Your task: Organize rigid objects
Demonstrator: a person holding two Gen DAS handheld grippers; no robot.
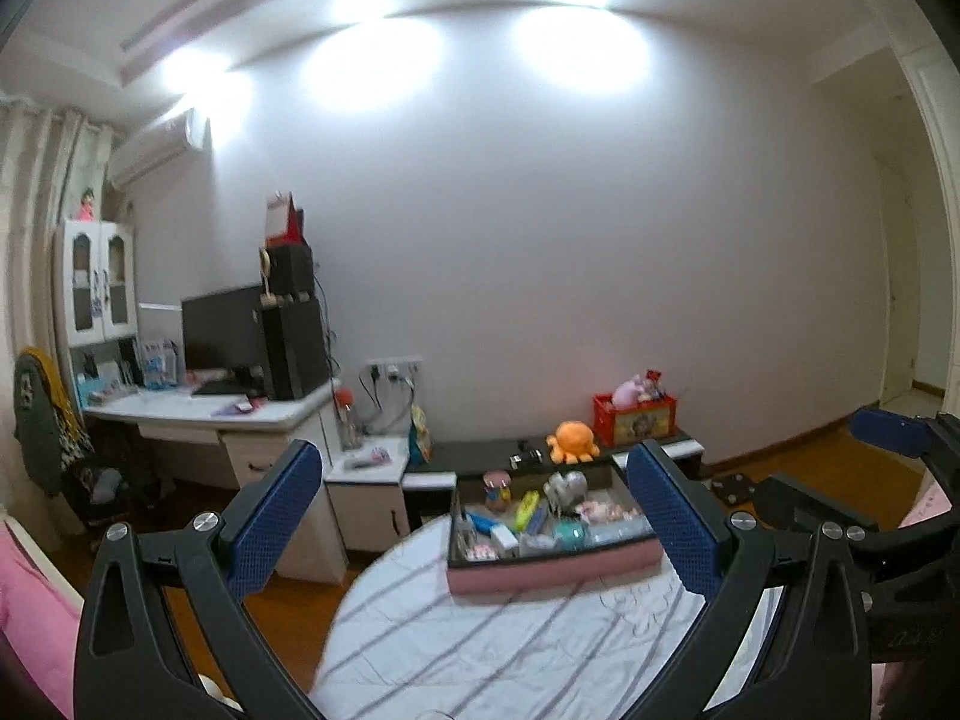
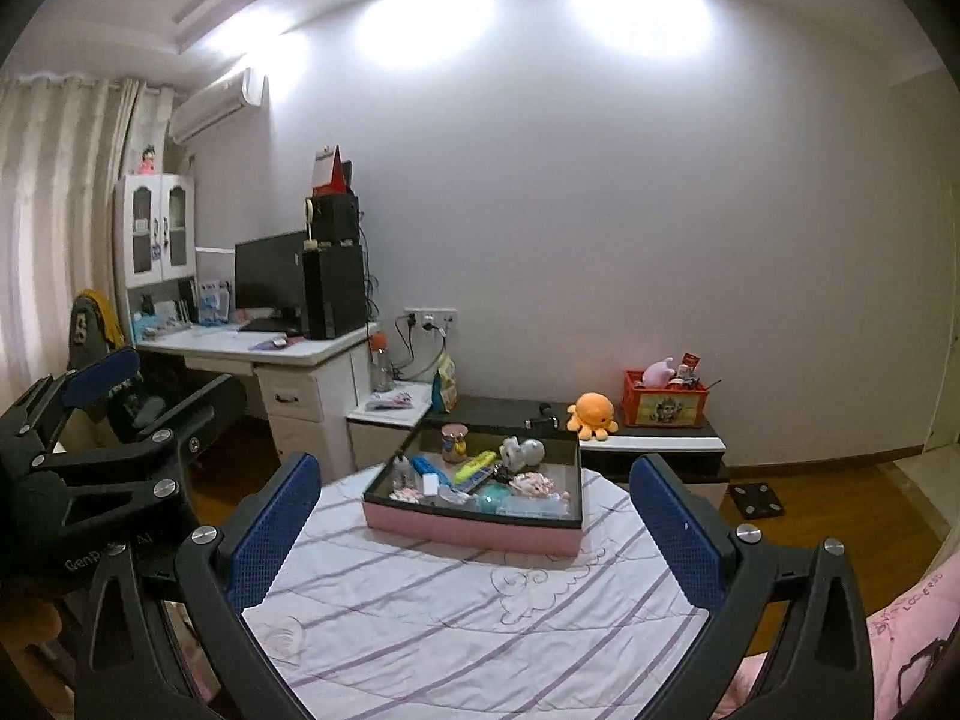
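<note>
i hold the left gripper and right gripper spread wide, both empty, above the striped cloth. the pink box of small items sits at twelve o'clock. sorted or unsorted, i cannot tell; no step is settled.

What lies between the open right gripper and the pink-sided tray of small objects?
Only bare striped bedsheet lies between the right gripper and the pink-sided tray, shown in the right wrist view.

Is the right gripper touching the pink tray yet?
Apart. The right wrist view shows striped cloth between the open right gripper and the pink tray.
</note>
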